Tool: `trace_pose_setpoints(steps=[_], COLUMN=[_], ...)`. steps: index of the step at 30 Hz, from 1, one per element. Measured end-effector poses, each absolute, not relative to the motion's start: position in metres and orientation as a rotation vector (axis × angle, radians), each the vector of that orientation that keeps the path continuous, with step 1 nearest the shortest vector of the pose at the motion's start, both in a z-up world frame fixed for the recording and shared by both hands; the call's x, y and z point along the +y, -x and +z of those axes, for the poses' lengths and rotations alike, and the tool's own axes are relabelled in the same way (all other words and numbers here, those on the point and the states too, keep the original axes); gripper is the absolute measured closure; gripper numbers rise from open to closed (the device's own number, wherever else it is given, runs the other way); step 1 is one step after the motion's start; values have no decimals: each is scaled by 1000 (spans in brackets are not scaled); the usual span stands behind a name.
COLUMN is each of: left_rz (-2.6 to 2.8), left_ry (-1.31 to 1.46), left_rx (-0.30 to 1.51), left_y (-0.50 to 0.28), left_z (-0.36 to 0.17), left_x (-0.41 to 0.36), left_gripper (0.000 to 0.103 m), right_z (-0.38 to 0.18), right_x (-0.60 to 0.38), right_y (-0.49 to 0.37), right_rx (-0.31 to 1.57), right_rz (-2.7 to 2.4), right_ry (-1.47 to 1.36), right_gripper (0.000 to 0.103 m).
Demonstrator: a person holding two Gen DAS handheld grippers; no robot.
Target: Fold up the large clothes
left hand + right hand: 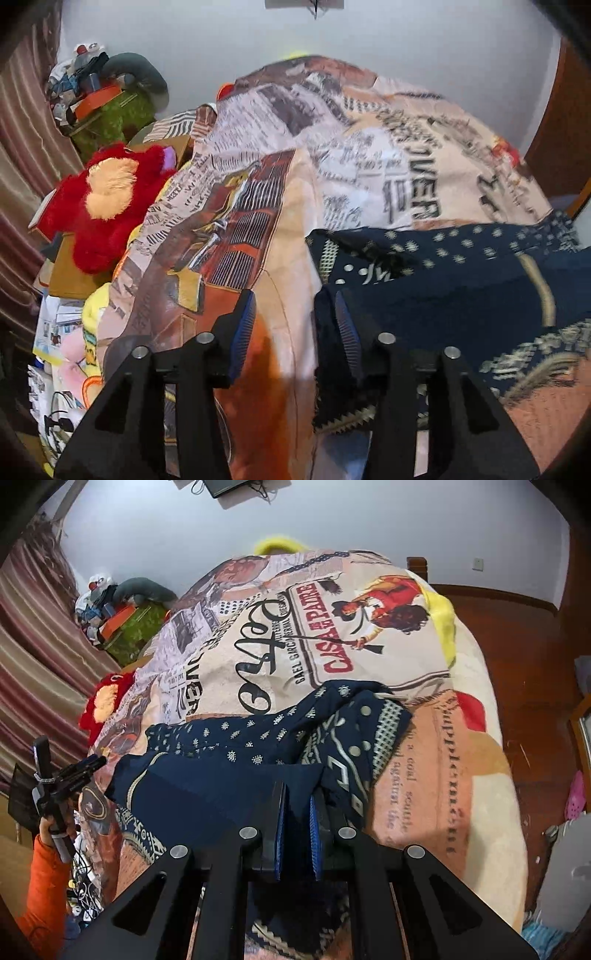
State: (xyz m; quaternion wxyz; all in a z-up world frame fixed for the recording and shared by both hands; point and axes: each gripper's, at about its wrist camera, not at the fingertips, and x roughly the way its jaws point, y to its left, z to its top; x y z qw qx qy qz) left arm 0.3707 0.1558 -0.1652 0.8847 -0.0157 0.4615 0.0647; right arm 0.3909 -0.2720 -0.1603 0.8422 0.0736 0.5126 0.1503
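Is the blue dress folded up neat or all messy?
Messy. The blue dress lies bunched and crumpled on the printed blanket, its patterned edge flopped over, not folded flat.

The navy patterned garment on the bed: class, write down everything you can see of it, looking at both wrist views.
The navy garment is soft, thin-looking fabric, dark blue with small cream dots, stars and zigzag borders. It lies crumpled and partly folded across the printed blanket. The right claw is shut on a fold of it. The left claw stands open at its edge, one finger against the cloth.
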Motion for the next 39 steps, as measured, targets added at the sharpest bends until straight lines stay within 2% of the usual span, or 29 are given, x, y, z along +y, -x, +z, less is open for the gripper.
trace_pose_setpoints(steps=[4,9,11,13,14,20,23,27,39], left_rz=[58,-66,-115,-146,-151,-132,-122,-114,-37], left_ry=[28,0,8,1,-7,-5,-39,-83,-100], left_rx=[934,953,978,1004,1013,1044,1032,1017,1008], left_y=[-353,-333,-330,-331,-332,-349,-360,-376,-470], left_z=[-151,-157,-165,-172,-176,-190,-193,-194,-187], left_x=[137,94,76,60,53,30,23,22,50], left_gripper=[45,39,39,39,39,39,39,38,37], right_z=[-139,-127,-130,-134,-135,-158,-176,-190,-184], right_x=[-289,-282,-269,-254,-249,-197,-171,-150,-155], right_y=[-379,-354,-341,-325,-319,-303,-306,-315,-414], right_rx=[1019,997,997,966,950,973,995,996,965], right_rz=[211,242,264,290,301,387,385,371,322], right_ry=[-87,-11,27,49,57,118,207,312,368], right_gripper=[94,91,77,41,38,36,28,26,24])
